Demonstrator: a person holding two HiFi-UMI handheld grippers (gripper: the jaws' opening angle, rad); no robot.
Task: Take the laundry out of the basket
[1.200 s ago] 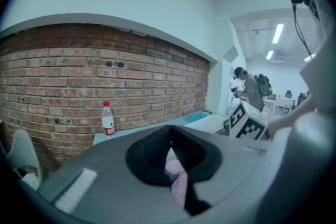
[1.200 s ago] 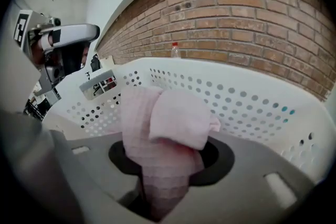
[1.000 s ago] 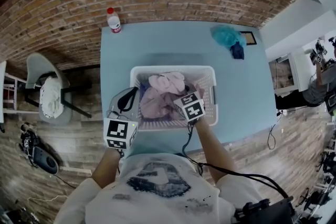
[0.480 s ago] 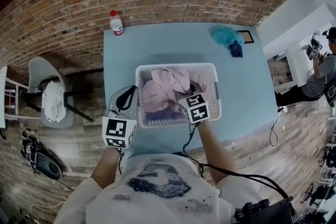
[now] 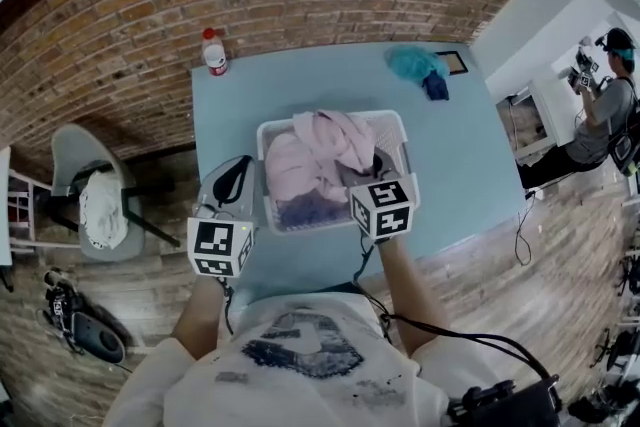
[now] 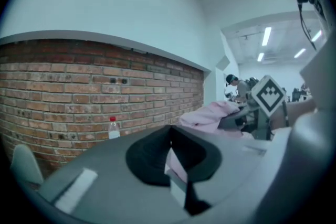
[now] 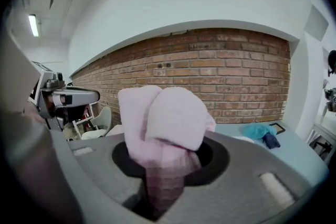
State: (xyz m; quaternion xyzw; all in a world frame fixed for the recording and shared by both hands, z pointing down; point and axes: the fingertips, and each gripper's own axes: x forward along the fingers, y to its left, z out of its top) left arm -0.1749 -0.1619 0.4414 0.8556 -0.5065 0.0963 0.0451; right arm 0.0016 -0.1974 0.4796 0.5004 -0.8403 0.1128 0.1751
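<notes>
A: What has the right tool (image 7: pixel 165 173) got?

B: Its jaws have just been closing and now pinch a thick fold of pink cloth (image 7: pixel 168 118). The rest bunches up in front of the tips and trails down into the basket (image 5: pixel 402 160) just below and ahead of it.

A: And the left tool (image 6: pixel 170 152)?

B: Its jaws are together, at the basket's left wall. A sliver of white and pink shows low in the slit, and whether that is the rim being pinched cannot be told.

A: How will the cloth handle?

B: It is probably light, limp and not slippery. It will likely sag and drag along whatever it is tangled with. A pinch on a thick fold, as the right tool has, looks sounder than one on a thin edge. More pink cloth and a dark cloth (image 5: pixel 310 210) lie under that tool, in the basket.

A: Anything to read?

B: Only the square markers on the tools' cubes. Past the basket, on the counter (image 5: pixel 300 80), a bottle (image 5: pixel 212 53) stands far off to the tools' left, its label too small to read. A teal cloth (image 5: pixel 410 63) lies far ahead on the right.
</notes>
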